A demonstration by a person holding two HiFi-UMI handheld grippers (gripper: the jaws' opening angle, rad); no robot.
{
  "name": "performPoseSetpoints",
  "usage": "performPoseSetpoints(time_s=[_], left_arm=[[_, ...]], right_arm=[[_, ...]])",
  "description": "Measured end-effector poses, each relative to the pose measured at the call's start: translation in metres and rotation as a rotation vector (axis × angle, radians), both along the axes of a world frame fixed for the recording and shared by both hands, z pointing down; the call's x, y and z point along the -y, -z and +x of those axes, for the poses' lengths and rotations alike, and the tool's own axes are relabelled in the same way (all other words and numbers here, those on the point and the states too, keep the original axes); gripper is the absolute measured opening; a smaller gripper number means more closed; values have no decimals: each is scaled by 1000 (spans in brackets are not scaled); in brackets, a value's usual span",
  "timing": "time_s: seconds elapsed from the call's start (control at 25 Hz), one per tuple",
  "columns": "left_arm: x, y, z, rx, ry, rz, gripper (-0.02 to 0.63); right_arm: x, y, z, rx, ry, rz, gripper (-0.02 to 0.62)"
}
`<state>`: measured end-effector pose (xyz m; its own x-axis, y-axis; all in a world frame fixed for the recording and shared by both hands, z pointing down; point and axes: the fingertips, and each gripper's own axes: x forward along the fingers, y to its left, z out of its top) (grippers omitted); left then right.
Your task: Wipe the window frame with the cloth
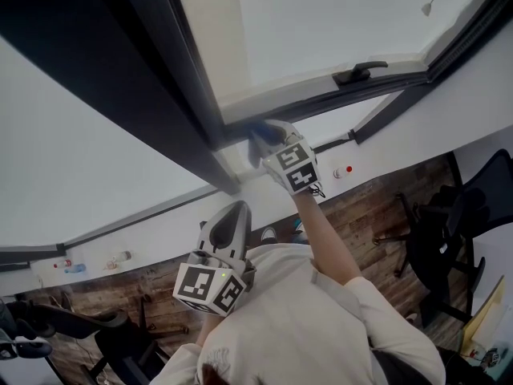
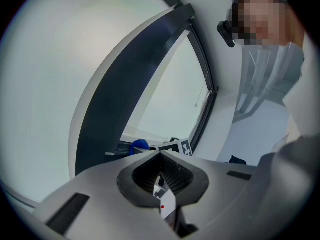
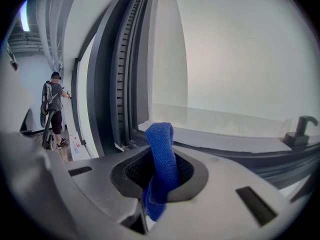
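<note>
My right gripper is raised to the lower left corner of the window and is shut on a blue cloth. In the right gripper view the cloth stands folded out of the jaws, a short way from the dark window frame and its pale inner ledge. The frame runs up the left side and along the bottom of the pane. My left gripper hangs lower, close to my chest, shut with nothing held. From the left gripper view the cloth shows ahead, beside the right gripper's marker cube.
A black window handle sits on the bottom rail to the right. A blind-cord pull hangs at the top right. Below are a white wall, a wooden floor and black office chairs. Another person stands far along the wall.
</note>
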<state>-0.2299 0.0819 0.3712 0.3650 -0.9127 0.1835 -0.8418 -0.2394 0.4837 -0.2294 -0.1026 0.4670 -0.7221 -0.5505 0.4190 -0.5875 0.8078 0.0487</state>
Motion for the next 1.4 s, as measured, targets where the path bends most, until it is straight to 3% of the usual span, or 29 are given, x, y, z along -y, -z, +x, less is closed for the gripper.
performPoseSetpoints(time_s=[1.4], left_arm=[[21, -5, 41, -14, -10, -42, 5]], right_arm=[[35, 1, 67, 34, -67, 1, 54]])
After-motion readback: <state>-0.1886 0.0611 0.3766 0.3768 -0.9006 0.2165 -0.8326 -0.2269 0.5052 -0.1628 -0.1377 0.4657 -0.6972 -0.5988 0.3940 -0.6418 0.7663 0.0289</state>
